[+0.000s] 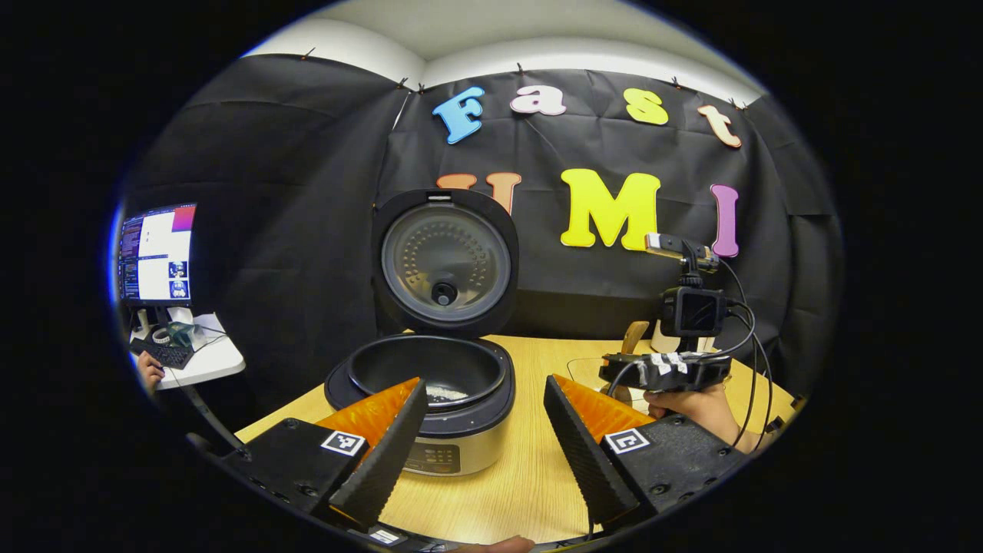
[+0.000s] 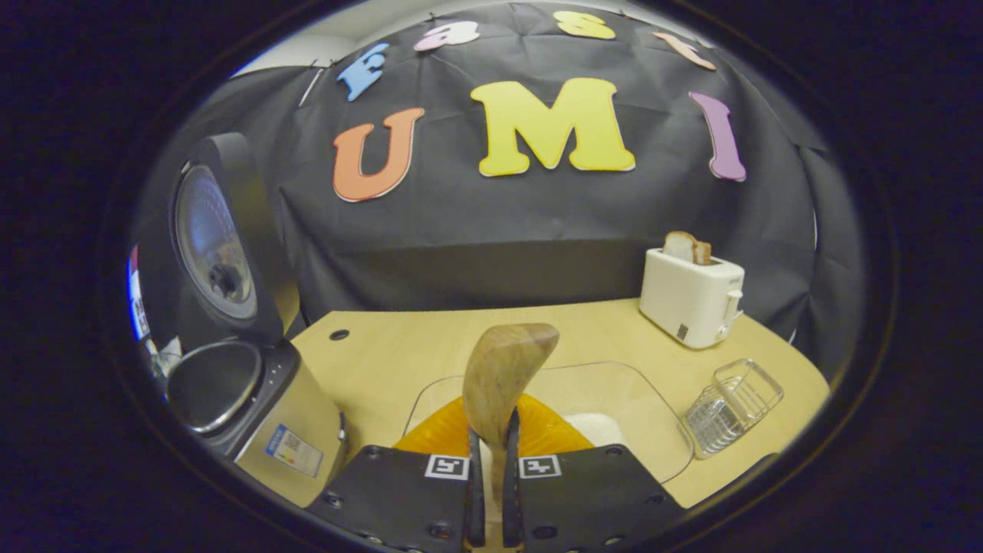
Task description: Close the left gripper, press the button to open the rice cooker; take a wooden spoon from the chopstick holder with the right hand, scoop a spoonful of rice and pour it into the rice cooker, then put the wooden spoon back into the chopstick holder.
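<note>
The rice cooker point(image 1: 449, 430) stands with its lid point(image 1: 445, 261) raised, and a little white rice point(image 1: 447, 393) lies in its dark pot. My left gripper point(image 1: 484, 384) is open just in front of the cooker, nothing between its fingers. My right gripper point(image 2: 492, 442) is shut on the handle of the wooden spoon point(image 2: 507, 369), whose bowl points up and looks bare. Below and beyond the spoon is a clear glass dish point(image 2: 653, 418) with rice point(image 2: 595, 426) in it. The wire chopstick holder point(image 2: 729, 403) sits at the table's right edge. In the left gripper view a hand holds the right gripper point(image 1: 664, 370) to the cooker's right.
A white toaster point(image 2: 691, 299) with bread in it stands at the back right of the wooden table point(image 2: 399, 346). The cooker point(image 2: 230, 392) is at the left in the right gripper view. Off the table's left, a monitor point(image 1: 157, 253) and keyboard sit on a side desk.
</note>
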